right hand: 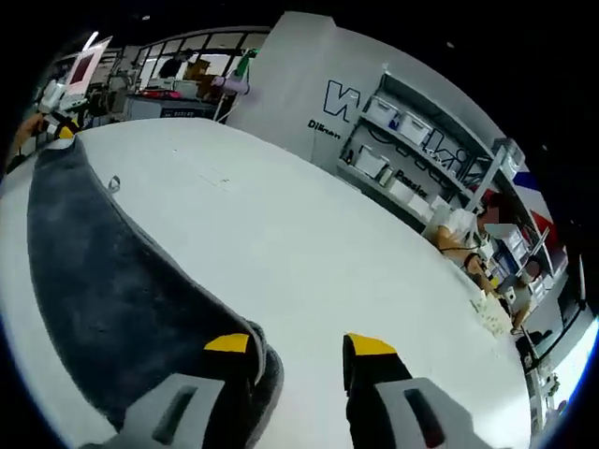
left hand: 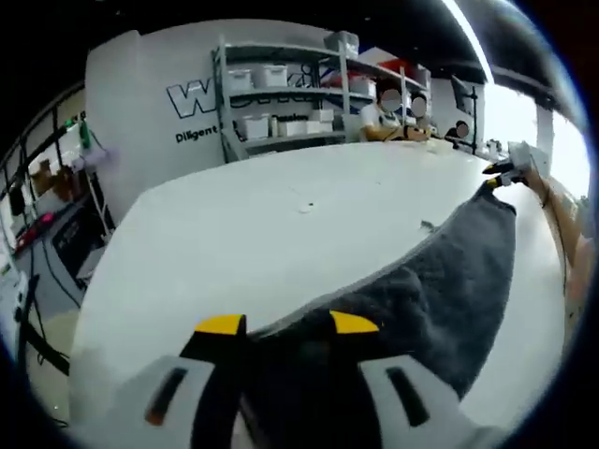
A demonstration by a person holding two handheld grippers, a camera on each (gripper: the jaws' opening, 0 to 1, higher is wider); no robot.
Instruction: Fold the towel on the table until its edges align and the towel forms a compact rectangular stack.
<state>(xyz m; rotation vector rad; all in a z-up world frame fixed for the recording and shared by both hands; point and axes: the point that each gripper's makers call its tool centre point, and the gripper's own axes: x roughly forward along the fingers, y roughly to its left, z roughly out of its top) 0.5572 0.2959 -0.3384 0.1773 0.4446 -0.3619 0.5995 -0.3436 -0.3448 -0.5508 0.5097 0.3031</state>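
A dark grey towel (left hand: 440,281) lies spread on the white table (left hand: 262,224). It runs as a long band from my left gripper (left hand: 286,325) to my right gripper (left hand: 501,173). The left jaws stand wide apart and open, with the towel's near end filling the space between them. In the right gripper view the towel (right hand: 103,271) stretches away to the left gripper (right hand: 61,126) at its far corner. My right gripper (right hand: 299,345) is open. Its left finger (right hand: 227,344) sits against the towel's bunched corner, and bare table shows between the jaws.
The table (right hand: 309,243) extends wide and bare beyond the towel. Behind it stand a white wall with lettering (left hand: 187,98) and shelves holding white bins (left hand: 281,103). People sit at the far edge (right hand: 459,238). Equipment stands off the table's left side (left hand: 47,234).
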